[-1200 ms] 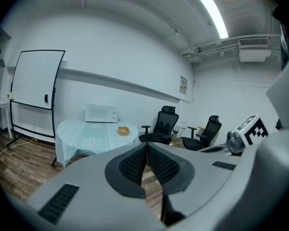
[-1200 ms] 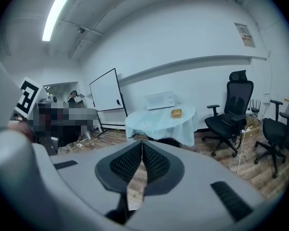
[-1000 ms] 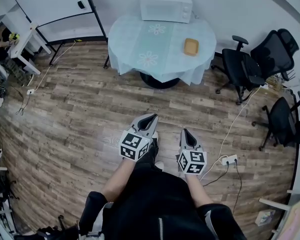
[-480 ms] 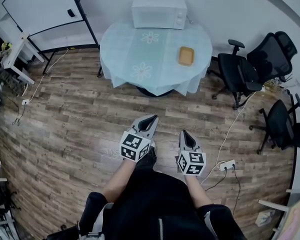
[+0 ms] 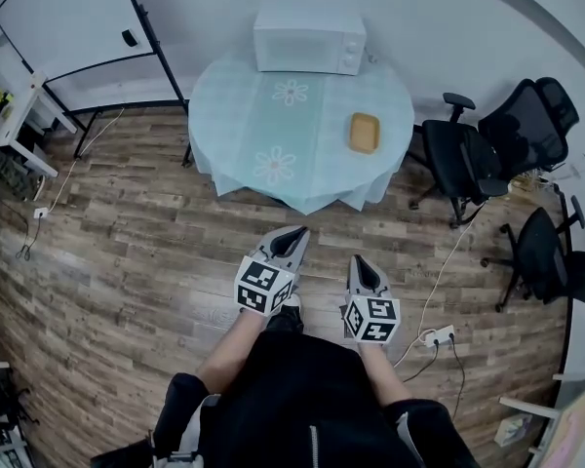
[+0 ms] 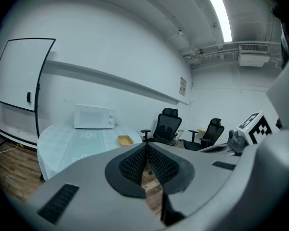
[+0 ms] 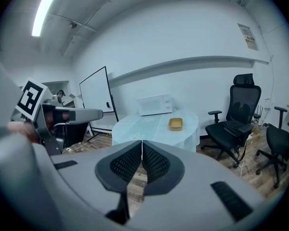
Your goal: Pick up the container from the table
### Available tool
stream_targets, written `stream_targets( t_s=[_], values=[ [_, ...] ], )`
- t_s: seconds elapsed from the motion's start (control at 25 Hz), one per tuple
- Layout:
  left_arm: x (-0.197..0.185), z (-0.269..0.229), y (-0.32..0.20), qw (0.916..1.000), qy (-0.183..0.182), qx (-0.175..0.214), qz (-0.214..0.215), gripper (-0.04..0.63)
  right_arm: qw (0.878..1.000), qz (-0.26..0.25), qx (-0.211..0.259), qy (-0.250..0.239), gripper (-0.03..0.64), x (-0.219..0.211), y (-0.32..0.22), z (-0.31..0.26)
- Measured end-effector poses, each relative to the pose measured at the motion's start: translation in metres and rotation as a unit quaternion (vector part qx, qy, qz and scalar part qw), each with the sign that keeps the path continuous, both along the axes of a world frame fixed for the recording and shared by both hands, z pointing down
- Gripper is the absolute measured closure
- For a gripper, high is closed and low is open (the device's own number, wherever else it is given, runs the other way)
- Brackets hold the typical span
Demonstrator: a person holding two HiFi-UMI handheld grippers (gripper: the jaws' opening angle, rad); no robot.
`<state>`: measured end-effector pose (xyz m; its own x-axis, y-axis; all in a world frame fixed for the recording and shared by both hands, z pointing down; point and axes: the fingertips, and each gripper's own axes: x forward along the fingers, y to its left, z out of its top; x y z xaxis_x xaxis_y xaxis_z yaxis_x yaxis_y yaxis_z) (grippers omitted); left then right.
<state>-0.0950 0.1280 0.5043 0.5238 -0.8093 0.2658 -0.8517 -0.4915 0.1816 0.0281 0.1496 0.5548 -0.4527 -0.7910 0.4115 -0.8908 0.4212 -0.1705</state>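
Note:
A small yellow container lies on the right side of a round table covered with a pale blue flowered cloth. It also shows as the yellow container in the left gripper view and the yellow container in the right gripper view. My left gripper and right gripper are held side by side over the wooden floor, well short of the table. Both are shut and hold nothing.
A white microwave stands at the table's far edge. Black office chairs crowd the right side. A whiteboard on a stand is at the far left. A power strip and cables lie on the floor at right.
The table, microwave and container have come nearer and shifted left in the head view as I walk toward them. Both grippers stay shut in front of me.

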Motion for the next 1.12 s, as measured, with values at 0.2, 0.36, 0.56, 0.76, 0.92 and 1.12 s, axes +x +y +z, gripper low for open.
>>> stream_targets(
  t_s=[0.2,0.36,0.56,0.76,0.92,1.12],
  values=[
    [-0.009,0.003,-0.026,1.0000,0.001,-0.001,0.009,0.577,1.000,0.005,-0.001,0.005,0.592,-0.010,-0.027,0.002],
    [-0.017,0.008,-0.046,0.9998,-0.001,-0.003,0.017,0.577,1.000,0.010,0.001,0.006,0.592,-0.020,-0.047,0.004],
    [-0.022,0.009,-0.068,0.9996,-0.003,-0.002,0.029,0.577,1.000,0.018,0.000,0.006,0.592,-0.027,-0.068,0.006],
    [-0.025,0.011,-0.087,0.9993,-0.004,-0.004,0.038,0.577,1.000,0.026,-0.002,0.006,0.592,-0.029,-0.081,0.009],
    [-0.022,0.015,-0.099,0.9988,-0.008,-0.010,0.047,0.577,0.999,0.039,-0.008,0.003,0.592,-0.023,-0.088,0.012],
    [-0.012,0.018,-0.119,0.9985,-0.007,-0.016,0.052,0.577,0.999,0.047,-0.013,0.003,0.592,-0.010,-0.107,0.014]
  ],
)
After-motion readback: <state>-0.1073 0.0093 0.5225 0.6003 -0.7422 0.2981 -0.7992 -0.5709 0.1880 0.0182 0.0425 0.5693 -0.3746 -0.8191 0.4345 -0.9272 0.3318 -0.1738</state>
